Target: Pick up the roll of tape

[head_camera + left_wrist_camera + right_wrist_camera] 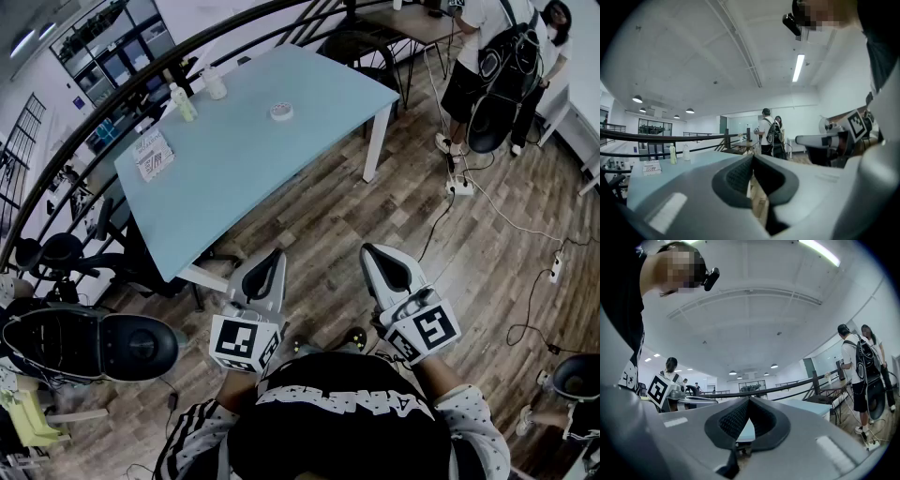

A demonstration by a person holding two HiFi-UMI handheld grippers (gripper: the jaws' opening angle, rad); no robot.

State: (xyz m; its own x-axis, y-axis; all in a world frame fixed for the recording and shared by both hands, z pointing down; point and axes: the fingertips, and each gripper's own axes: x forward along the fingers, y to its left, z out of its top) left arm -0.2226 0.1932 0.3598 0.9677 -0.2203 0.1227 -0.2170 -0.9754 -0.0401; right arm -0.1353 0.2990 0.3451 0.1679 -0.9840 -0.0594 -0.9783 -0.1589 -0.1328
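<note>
- Holding both tools close to your body, you stand well back from the light blue rectangular table [262, 164], so nothing is within reach
- Your left gripper [272, 262] has its jaws pressed together at the tips with nothing between them, and your right gripper [377, 259] is closed and empty too
- The small white roll of tape [281, 112] lies flat towards the table's far side, well apart from both grippers
- You will probably need to step closer and spread one claw before any grasp

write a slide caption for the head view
Left tool and right tool shut, empty, short of the blue table bearing the tape roll.
</note>
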